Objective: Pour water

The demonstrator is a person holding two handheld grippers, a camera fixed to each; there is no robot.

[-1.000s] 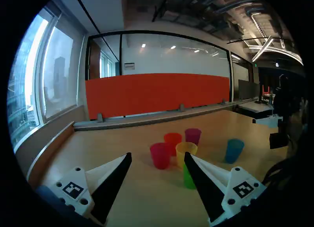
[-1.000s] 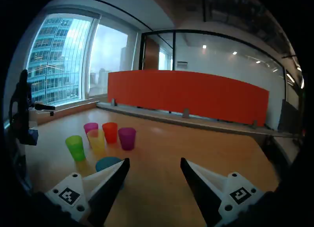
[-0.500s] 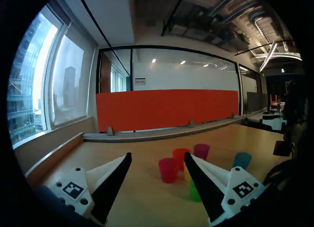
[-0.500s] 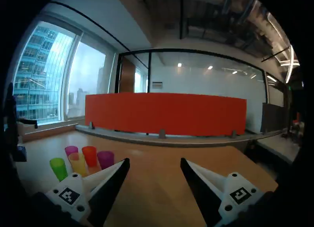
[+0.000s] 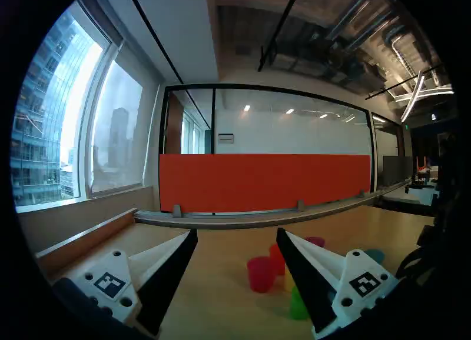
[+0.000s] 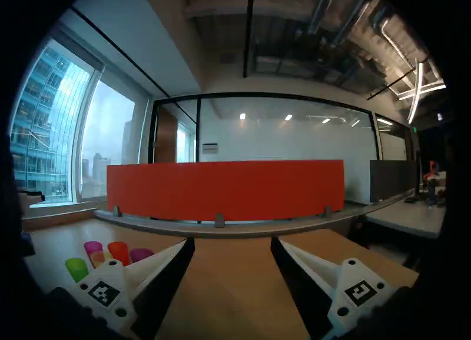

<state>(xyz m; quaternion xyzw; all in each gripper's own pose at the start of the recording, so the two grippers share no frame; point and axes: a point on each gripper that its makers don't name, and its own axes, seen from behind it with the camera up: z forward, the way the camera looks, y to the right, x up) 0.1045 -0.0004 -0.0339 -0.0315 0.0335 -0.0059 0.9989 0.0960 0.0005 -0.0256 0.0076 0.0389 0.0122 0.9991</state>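
Note:
Several coloured plastic cups stand grouped on a wooden table [image 5: 229,293]. In the left gripper view a pink cup [image 5: 260,274] stands between my fingers' line, with an orange cup [image 5: 275,256], a purple cup [image 5: 315,242], a green cup [image 5: 297,305] and a teal cup [image 5: 374,255] partly behind the right finger. My left gripper [image 5: 236,236] is open and holds nothing. In the right gripper view a green cup [image 6: 76,269], a purple cup [image 6: 92,247], an orange cup [image 6: 119,252] and a magenta cup [image 6: 141,255] sit low at the left. My right gripper [image 6: 232,241] is open and empty.
An orange partition [image 5: 265,181] with a grey rail runs along the table's far edge. Tall windows [image 5: 47,134] line the left side. A glass wall stands behind the partition. Other desks [image 6: 406,213] lie at the right.
Both grippers have tilted upward, so the cups have slid lower in both views and more ceiling shows. Both stayed open.

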